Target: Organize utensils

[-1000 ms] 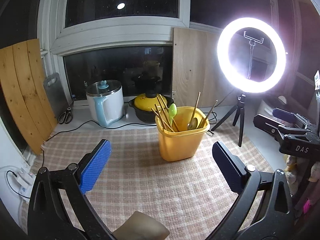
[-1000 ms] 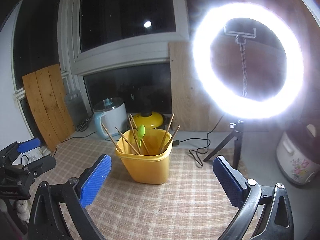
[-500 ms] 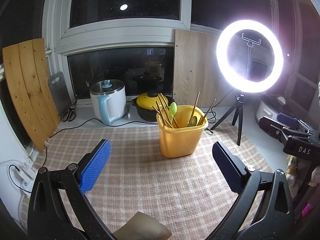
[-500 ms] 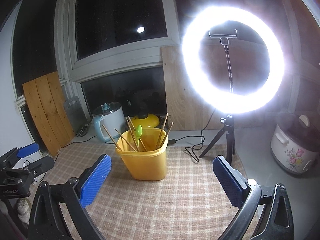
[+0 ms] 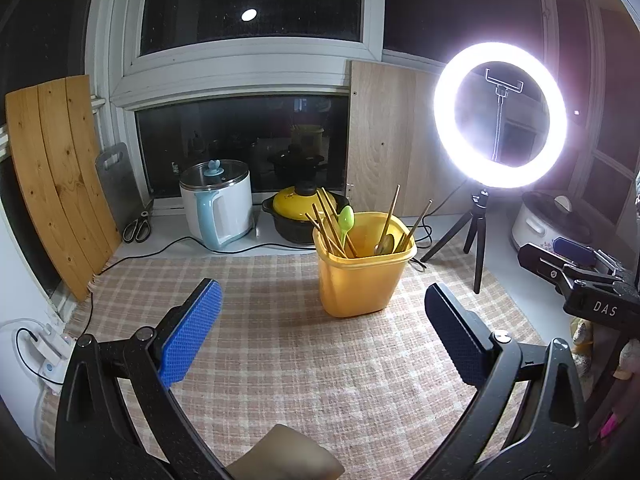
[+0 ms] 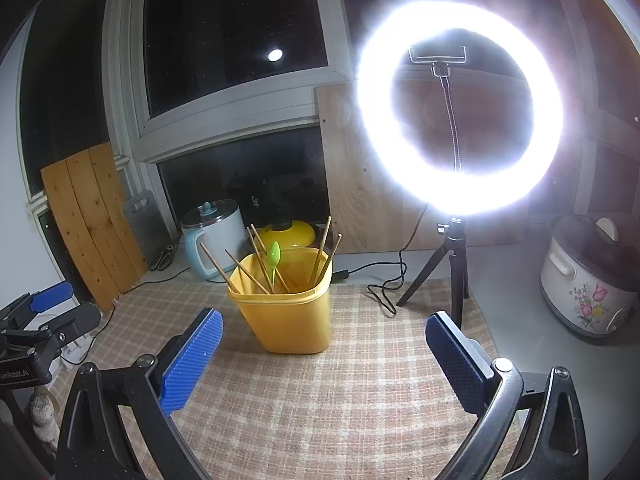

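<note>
A yellow plastic bin (image 5: 362, 280) stands upright on the checked mat (image 5: 300, 360); it also shows in the right wrist view (image 6: 292, 320). It holds several wooden chopsticks (image 5: 330, 224), a green spoon (image 5: 345, 220) and a metal spoon (image 5: 385, 242). My left gripper (image 5: 320, 336) is open and empty, well short of the bin. My right gripper (image 6: 322, 356) is open and empty, just in front of the bin. The right gripper also shows at the right edge of the left wrist view (image 5: 576, 276); the left gripper shows at the left edge of the right wrist view (image 6: 44, 320).
A lit ring light on a tripod (image 5: 500, 116) stands right of the bin. Behind are a white kettle (image 5: 218, 204), a yellow-lidded pot (image 5: 300, 208), scissors (image 5: 138, 226), wooden boards (image 5: 56, 176) and a rice cooker (image 6: 588, 280). Cables (image 6: 380, 280) lie on the mat.
Both grippers have drawn back and tilted up a little, so the bin looks slightly farther and lower. Both stay open and empty.
</note>
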`<state>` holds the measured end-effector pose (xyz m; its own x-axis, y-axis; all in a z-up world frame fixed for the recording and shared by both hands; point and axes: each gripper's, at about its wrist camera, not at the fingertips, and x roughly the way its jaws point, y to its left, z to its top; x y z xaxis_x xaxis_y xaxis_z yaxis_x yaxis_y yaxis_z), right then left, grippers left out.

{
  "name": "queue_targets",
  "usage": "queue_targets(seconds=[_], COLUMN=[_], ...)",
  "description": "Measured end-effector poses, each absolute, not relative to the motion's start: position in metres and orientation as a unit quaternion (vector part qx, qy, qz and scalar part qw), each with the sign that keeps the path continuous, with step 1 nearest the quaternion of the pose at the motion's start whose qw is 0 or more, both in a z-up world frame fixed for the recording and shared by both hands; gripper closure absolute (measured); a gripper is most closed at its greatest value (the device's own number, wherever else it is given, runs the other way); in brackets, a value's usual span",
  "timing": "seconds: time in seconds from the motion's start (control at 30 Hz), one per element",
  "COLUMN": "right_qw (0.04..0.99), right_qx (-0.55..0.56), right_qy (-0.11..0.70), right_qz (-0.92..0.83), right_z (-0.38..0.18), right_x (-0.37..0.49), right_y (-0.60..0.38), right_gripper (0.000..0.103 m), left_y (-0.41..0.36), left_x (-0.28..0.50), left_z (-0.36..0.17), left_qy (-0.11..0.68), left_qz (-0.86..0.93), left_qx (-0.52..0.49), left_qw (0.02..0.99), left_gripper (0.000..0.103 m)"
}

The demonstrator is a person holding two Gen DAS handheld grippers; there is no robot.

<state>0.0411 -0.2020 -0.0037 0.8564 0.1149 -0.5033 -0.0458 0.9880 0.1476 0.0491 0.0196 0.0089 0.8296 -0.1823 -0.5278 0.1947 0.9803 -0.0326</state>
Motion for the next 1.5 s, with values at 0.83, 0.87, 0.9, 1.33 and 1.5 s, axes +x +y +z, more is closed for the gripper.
queue_targets(seconds=[0.83, 0.87, 0.9, 1.33, 1.5], right_qw=[0.957, 0.957, 0.957, 0.954, 0.952], right_qx=[0.081, 0.080, 0.080, 0.090, 0.094], right_qy=[0.276, 0.276, 0.277, 0.284, 0.288], right_qz=[0.033, 0.033, 0.032, 0.031, 0.033], right_z=[-0.010, -0.011, -0.011, -0.015, -0.017], right_x=[0.044, 0.044, 0.044, 0.049, 0.051], right_y=[-0.206, -0.206, -0.207, -0.210, -0.209], right_gripper=[0.000, 0.000, 0.000, 0.000, 0.000], left_y=[0.015, 0.013, 0.013, 0.013, 0.012], left_x=[0.057, 0.057, 0.057, 0.059, 0.060], left_z=[0.004, 0.003, 0.003, 0.002, 0.001], left_qy=[0.278, 0.279, 0.279, 0.279, 0.280], left_qz=[-0.098, -0.098, -0.098, -0.098, -0.098], left_qx=[0.010, 0.010, 0.010, 0.010, 0.009], left_qw=[0.955, 0.955, 0.955, 0.955, 0.955], left_gripper=[0.000, 0.000, 0.000, 0.000, 0.000])
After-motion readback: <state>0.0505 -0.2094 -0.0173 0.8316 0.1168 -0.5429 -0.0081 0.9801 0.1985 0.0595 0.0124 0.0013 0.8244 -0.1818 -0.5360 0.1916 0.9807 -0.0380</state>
